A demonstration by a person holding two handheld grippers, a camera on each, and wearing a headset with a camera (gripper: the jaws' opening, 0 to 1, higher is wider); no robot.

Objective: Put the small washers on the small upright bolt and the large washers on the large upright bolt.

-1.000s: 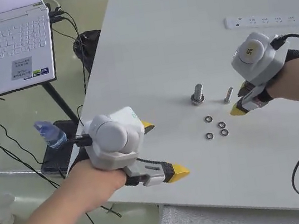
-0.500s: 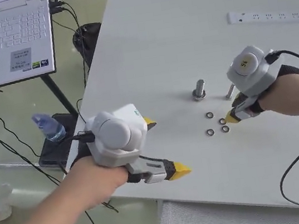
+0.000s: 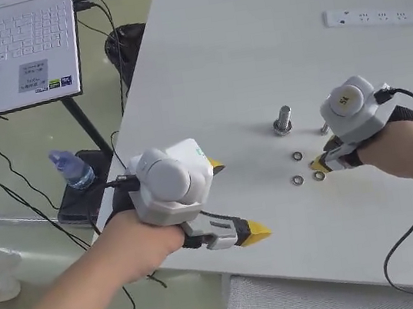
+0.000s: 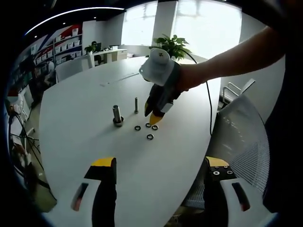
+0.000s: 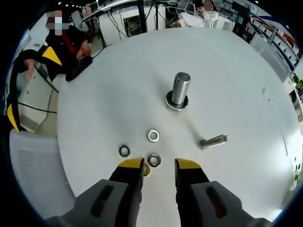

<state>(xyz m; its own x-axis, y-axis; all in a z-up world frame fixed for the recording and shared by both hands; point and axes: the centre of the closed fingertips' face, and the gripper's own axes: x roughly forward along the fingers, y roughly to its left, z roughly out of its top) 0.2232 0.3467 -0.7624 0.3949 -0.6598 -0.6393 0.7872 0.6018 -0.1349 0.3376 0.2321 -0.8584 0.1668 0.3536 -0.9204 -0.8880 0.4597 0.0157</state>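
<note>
Head view, right gripper (image 3: 320, 162): right of centre, tips low over the washers (image 3: 297, 180); three show here.
Head view, left gripper (image 3: 235, 199): lower centre, jaws wide apart, empty.
Left gripper view, count: four washers, one large bolt (image 4: 117, 115), one small bolt (image 4: 136, 105), all centre-left.
Right gripper view, jaws: narrowly apart, nothing clamped; nearest washer (image 5: 154, 160) just ahead of the gap.
Right gripper view, advice: straddle that washer alone, pinch its rim, lift level.

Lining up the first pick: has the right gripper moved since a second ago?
Yes. Judged against the large bolt in the head view, the right gripper has slid left and nearer the person, so its tips now sit at the washers.
</note>
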